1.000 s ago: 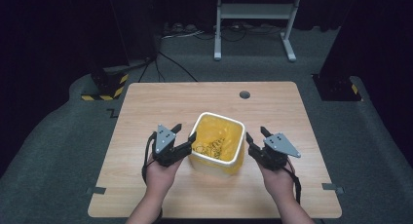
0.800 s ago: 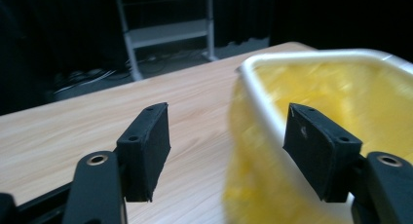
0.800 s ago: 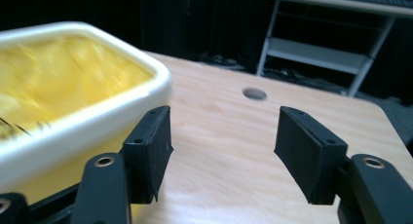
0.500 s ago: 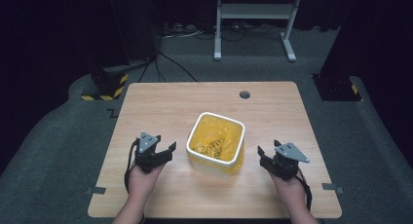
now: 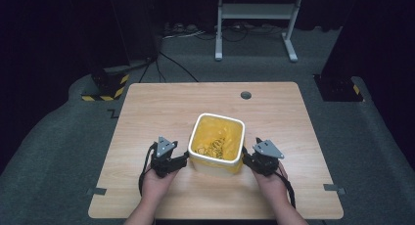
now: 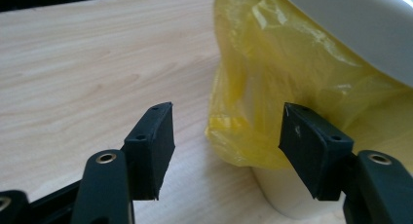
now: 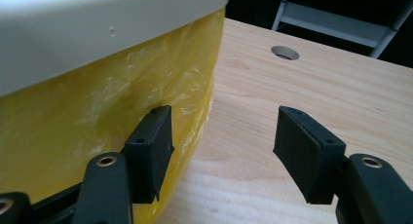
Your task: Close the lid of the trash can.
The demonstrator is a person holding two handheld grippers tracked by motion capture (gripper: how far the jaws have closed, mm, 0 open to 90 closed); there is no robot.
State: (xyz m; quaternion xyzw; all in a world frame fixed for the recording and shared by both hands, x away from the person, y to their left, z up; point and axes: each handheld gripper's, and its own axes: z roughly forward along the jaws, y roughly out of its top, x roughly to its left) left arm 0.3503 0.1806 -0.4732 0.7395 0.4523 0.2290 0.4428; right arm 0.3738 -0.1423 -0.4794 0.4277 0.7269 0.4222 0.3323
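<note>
One bin near the desk's front edge, between two grippers. Left gripper: fingers just closing a little, parted, gripping nothing; its own view shows the yellow liner's loose hem hanging between them. Bin is cream, square-mouthed, lined in crinkled yellow plastic; high view shows dark scraps inside. Right gripper: fingers likewise narrowing, released, beside the liner.

I see a light wooden counter with a round cable hole, standing on grey carpet. Behind: white metal stand, black-yellow hazard tape, dark surroundings.
</note>
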